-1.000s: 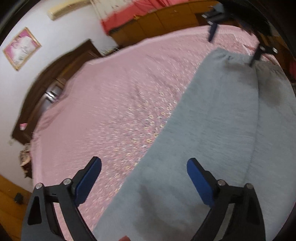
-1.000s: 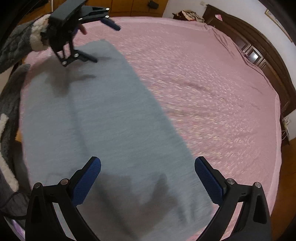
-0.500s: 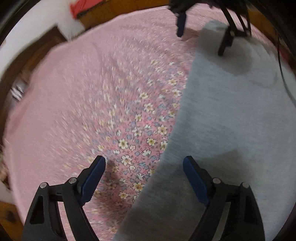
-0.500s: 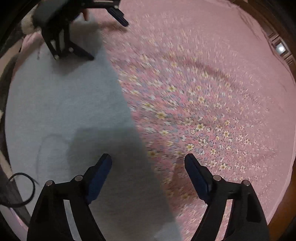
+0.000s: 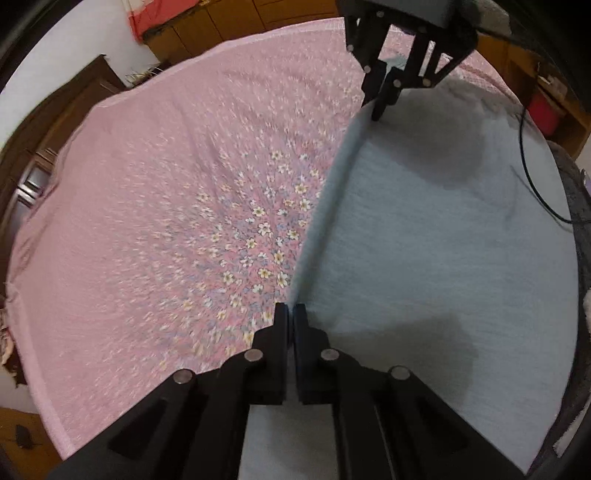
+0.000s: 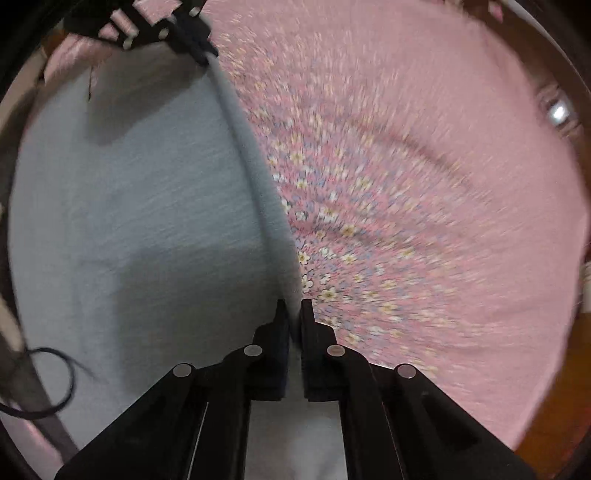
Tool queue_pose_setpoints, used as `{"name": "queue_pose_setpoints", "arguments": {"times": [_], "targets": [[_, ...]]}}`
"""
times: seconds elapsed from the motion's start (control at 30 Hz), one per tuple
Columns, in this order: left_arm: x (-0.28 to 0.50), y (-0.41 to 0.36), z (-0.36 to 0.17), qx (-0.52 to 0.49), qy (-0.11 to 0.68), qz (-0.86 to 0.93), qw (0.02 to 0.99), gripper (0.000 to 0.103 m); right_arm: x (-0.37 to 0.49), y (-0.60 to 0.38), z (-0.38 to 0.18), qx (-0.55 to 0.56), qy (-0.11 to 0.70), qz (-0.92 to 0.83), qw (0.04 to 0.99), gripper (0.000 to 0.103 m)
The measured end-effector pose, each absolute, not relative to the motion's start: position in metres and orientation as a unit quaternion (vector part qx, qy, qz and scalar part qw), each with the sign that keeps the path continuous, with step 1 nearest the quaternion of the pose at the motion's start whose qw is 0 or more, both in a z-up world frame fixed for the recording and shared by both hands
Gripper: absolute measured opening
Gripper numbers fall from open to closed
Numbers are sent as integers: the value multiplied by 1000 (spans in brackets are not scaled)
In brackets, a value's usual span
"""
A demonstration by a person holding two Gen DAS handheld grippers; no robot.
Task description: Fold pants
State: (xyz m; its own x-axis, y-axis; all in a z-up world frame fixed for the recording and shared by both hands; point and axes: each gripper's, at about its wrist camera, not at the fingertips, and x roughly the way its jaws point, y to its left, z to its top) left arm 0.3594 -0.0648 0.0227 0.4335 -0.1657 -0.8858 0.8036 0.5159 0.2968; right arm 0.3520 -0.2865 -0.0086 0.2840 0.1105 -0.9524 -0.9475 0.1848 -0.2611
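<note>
Grey pants (image 5: 436, 236) lie flat on a pink flowered bed sheet (image 5: 166, 206). My left gripper (image 5: 290, 312) is shut on the pants' long edge, which rises as a pinched ridge running away to my right gripper (image 5: 384, 99), also shut on that edge at the far end. In the right wrist view the pants (image 6: 125, 221) fill the left side; my right gripper (image 6: 294, 308) pinches the raised edge, and my left gripper (image 6: 201, 51) holds the same edge at the top.
The pink sheet (image 6: 424, 184) covers the bed beside the pants. A dark wooden headboard (image 5: 40, 147) and wooden cabinets (image 5: 229, 18) stand beyond it. A black cable (image 5: 535, 184) lies over the pants' right side; a red object (image 5: 543, 110) stands by the cabinets.
Both grippers were open above the pants' edge; they have come down and shut on it. The edge is now lifted into a ridge between them.
</note>
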Motion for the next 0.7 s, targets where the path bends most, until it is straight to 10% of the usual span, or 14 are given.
{"name": "queue_pose_setpoints", "arguments": {"times": [0.7], "targets": [[106,-113,37,454,305,-222,807,2,128,-341,-48,-678,157,278,662,6]]}}
